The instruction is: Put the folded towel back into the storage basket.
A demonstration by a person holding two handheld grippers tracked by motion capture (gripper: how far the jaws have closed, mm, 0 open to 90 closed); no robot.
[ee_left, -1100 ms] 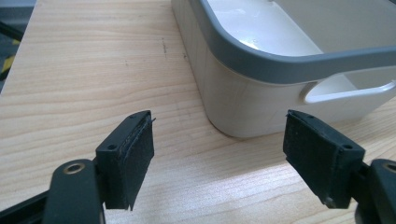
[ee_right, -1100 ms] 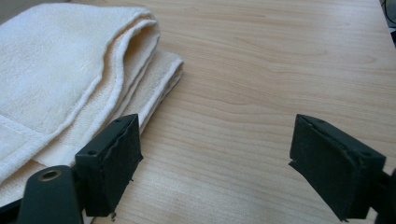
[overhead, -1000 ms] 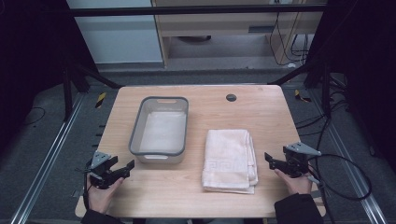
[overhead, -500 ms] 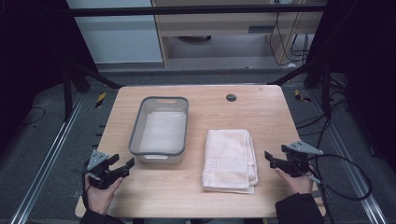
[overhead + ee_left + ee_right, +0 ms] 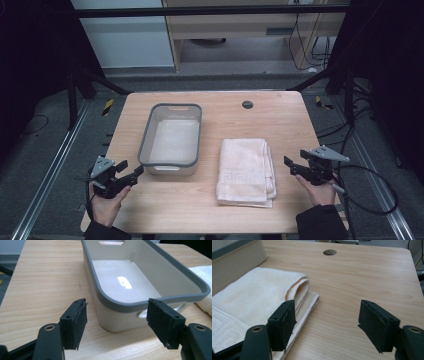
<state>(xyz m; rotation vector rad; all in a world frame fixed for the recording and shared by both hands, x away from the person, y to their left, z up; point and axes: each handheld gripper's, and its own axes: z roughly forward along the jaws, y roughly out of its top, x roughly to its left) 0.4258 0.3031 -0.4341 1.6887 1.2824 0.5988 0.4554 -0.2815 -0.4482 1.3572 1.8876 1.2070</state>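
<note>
Start posture for handling a folded towel (image 5: 246, 171) and an empty bin (image 5: 171, 138) on the tabletop (image 5: 280, 112). The towel lies flat right of centre, its long side running from 12 to 6 o'clock, just beside the bin but apart from it; the bin stands upright at the towel's 9 o'clock, handle cut-outs at its short ends, so either end can be gripped.

The left claw (image 5: 134, 173) rests near the tabletop's 7 o'clock corner and points at the bin's near wall (image 5: 120, 315); its jaws have just been closing a little yet stand wide, holding nothing.

The right claw (image 5: 291, 166) waits at the towel's 3 o'clock and faces its layered edge (image 5: 304, 297), probably the easiest place to pinch all layers; its jaws have just been narrowing, nothing is between them.
</note>
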